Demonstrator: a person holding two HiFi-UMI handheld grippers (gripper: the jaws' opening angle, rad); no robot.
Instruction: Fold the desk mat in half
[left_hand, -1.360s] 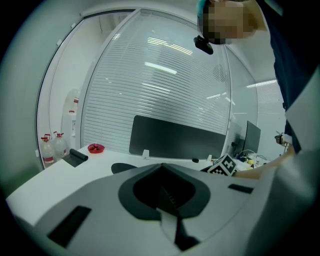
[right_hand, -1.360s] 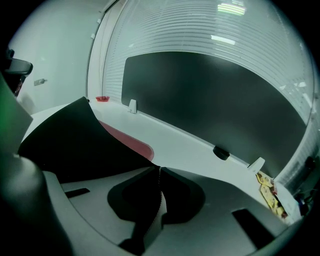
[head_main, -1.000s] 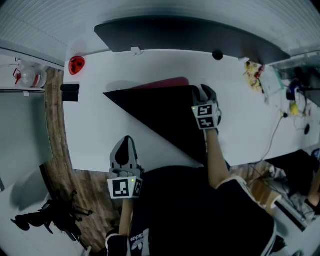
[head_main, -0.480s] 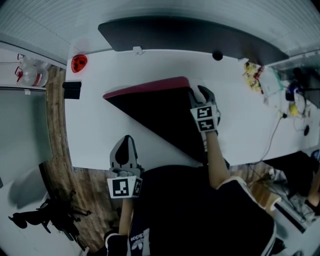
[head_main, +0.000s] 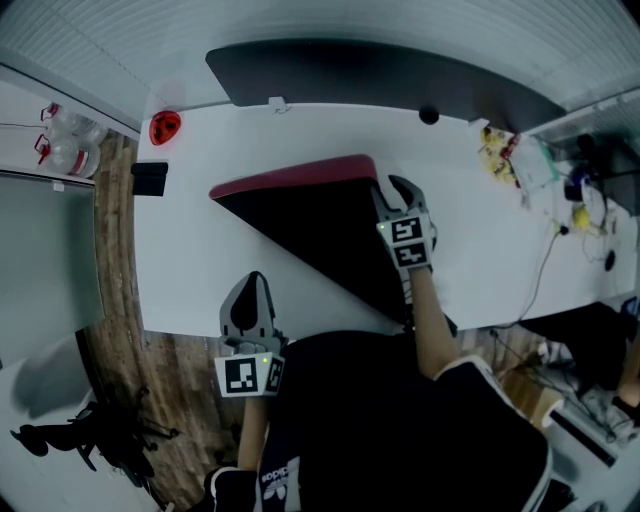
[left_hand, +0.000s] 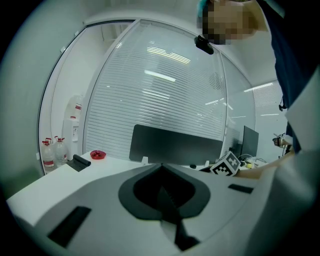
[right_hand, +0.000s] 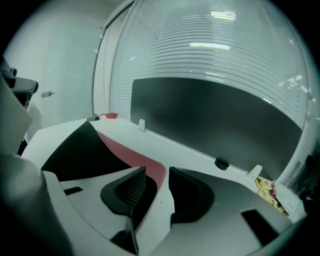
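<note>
Head view: mat (head_main: 320, 235) lies mid-surface (head_main: 190, 250) and reaches the near edge. Its black side is turned over on a diagonal, with a pink strip showing along the far edge. Right tongs (head_main: 392, 186) sit at the mat's far right corner. Left tongs (head_main: 250, 292) are at the near edge, clear of the mat.
Left gripper view: I read those tongs closed, nothing in them.
Right gripper view: tongs narrow but parted. The pink corner shows in the gap and the mat's edge runs beside one pad, not pinched.
</note>
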